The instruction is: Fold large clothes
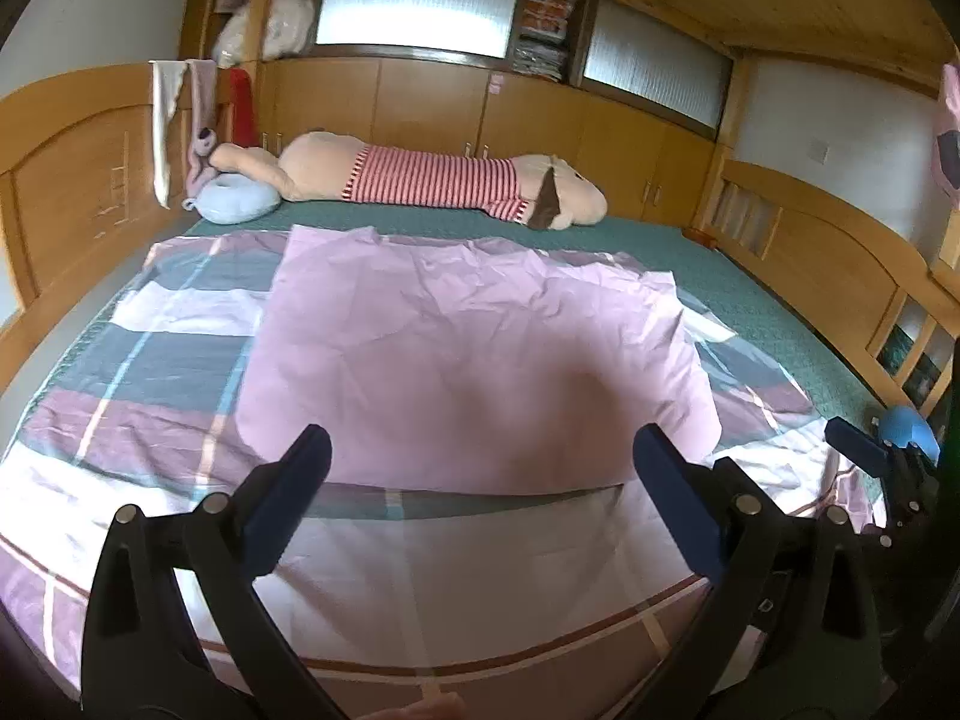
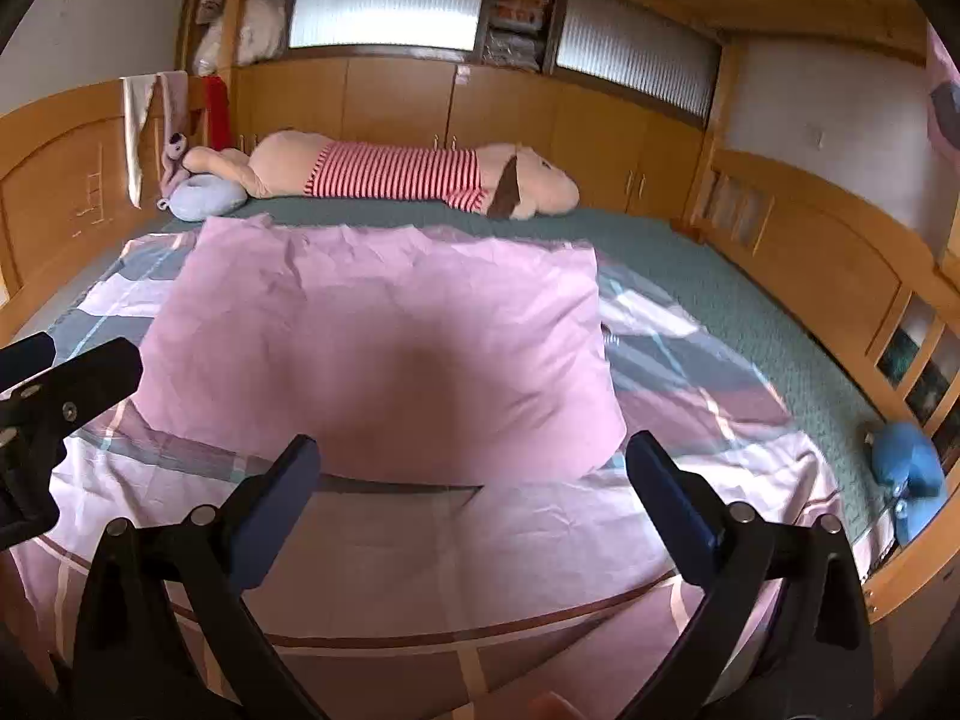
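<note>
Far left: wooden headboard [image 1: 78,168] with a white cloth [image 1: 161,120] draped over its top edge, red cloth [image 1: 241,105] beside it. Small pale blue cushion [image 1: 234,198] on the green mattress cover [image 1: 708,264] by the headboard, touching the long plush toy [image 1: 432,183] in a red-striped shirt that lies along the far side of the bed in front of the wooden cabinets [image 1: 432,102]. Task item: large plaid sheet [image 1: 150,360], pink/grey/white, spread flat over the near half of the bed, with a plain pink section [image 1: 468,336] folded over onto its middle; the fold's near edge runs across just past both sets of fingertips. Left gripper [image 1: 480,462]: jaws spread wide, nothing between them, hovering over the near white band of the sheet. Right gripper [image 2: 471,468]: same, jaws released and empty, above the sheet's near edge, just right of the left one; each is visible at the edge of the other's view. Contact with the fabric: can't tell from either view. Far right: blue plush toy [image 2: 909,462] on the mattress cover next to the wooden footboard [image 2: 840,276], apart from the sheet.
</note>
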